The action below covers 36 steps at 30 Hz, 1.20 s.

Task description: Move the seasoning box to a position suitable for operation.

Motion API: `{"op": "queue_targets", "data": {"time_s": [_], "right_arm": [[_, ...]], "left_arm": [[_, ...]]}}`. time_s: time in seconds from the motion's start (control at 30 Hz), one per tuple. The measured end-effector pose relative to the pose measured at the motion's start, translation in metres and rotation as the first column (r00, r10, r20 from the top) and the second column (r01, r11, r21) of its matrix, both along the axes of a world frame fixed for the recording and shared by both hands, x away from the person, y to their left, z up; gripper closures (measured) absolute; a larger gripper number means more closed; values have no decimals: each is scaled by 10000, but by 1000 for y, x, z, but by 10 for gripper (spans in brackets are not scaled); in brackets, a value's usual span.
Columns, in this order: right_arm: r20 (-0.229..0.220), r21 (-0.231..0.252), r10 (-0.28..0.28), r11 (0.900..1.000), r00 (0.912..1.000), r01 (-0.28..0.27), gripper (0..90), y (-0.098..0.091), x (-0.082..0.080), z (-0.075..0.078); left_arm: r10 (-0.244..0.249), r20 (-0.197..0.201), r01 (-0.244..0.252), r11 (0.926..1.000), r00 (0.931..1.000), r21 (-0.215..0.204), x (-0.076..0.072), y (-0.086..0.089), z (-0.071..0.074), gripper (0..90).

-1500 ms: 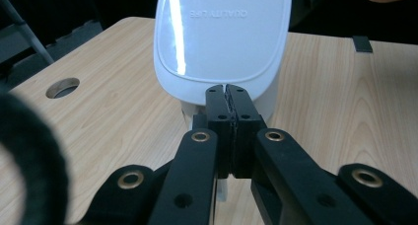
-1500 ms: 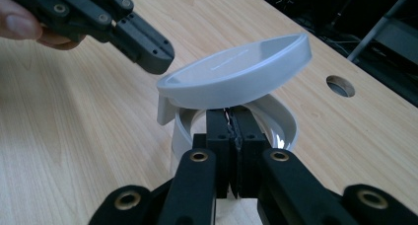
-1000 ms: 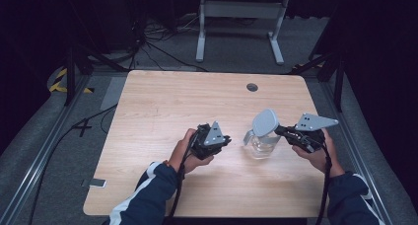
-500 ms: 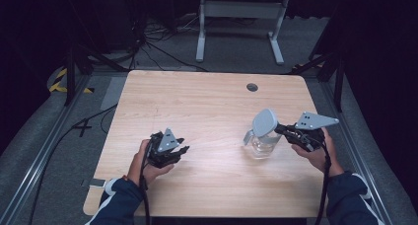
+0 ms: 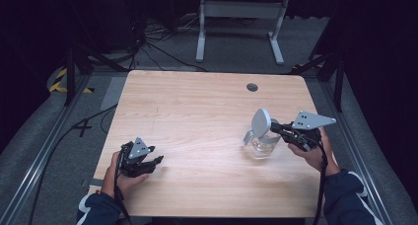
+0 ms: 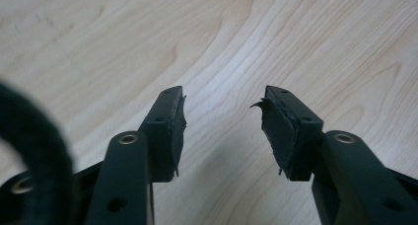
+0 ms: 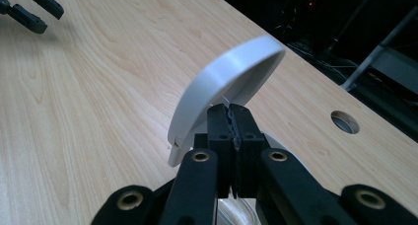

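**While the right gripper held the lid up, the left rested empty**

With its jaws pressed together on the rim of a white lid (image 5: 260, 122), the right gripper (image 5: 276, 129) sat at the right side of the wooden table (image 5: 197, 106), over a clear jug (image 5: 261, 145). The lid stood tilted up on edge above the jug's mouth, seemingly so that the opening stayed free; whether the lid was hinged to the jug or fully lifted off could not be told. In the right gripper view the lid (image 7: 224, 92) rose from the closed jaws as a shallow round cap, its hollow side turned toward the gripper (image 7: 231, 119) and its domed back facing the left of the table. It had no long axis of its own, being round; its flat face stood nearer upright than level. The jug stood upright on the table, near the right edge and well apart from the cable hole (image 5: 252, 87) farther back.

Near the front left corner, the left gripper (image 5: 156, 161) lay low over bare wood, well apart from the jug. In the left gripper view its fingers (image 6: 167, 131) were spread with nothing between them, probably parked out of the way while the right hand (image 5: 310, 153) worked alone
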State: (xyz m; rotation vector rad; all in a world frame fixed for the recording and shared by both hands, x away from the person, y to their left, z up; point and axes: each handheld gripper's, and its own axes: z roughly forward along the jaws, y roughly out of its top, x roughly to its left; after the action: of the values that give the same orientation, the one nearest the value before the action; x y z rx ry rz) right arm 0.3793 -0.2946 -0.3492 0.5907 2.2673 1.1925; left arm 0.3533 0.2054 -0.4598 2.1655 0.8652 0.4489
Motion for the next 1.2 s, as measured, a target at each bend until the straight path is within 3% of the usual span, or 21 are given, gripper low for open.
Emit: {"op": "queue_targets", "data": {"time_s": [0.07, 0.23, 0.3, 0.47, 0.7, 0.9, 1.2], "right_arm": [[-48, -56, 73, 10000, 10000, -74, 886, 2, 0, -1], [-83, -108, 206, 9997, 9998, -207, 885, 4, 0, -1], [-131, -125, 247, 9996, 9996, -249, 885, 5, -1, -1], [-152, -172, 359, 9992, 9992, -362, 878, 7, 0, -2], [-324, -307, 393, 9987, 9987, -403, 848, 7, 2, -4], [-424, -527, 208, 9983, 9989, -231, 775, 6, 4, -6], [-494, -752, -333, 9967, 9982, 296, 614, 1, 5, -7]], "left_arm": [[79, -160, -83, 9997, 9998, -232, -1, 4, -3, 460], [90, -271, -98, 9995, 9996, -313, -2, 8, -7, 419], [58, -404, -67, 9997, 9992, -227, -4, 8, -8, 411], [9, -311, -8, 10000, 9995, 25, -4, 7, -11, 383], [179, -485, -185, 9998, 9987, -114, -3, 6, -15, 350], [-93, -698, 83, 9999, 9975, -140, 2, 6, -19, 333], [-45, -642, 29, 9997, 9979, -245, 3, 6, -21, 288]]}}
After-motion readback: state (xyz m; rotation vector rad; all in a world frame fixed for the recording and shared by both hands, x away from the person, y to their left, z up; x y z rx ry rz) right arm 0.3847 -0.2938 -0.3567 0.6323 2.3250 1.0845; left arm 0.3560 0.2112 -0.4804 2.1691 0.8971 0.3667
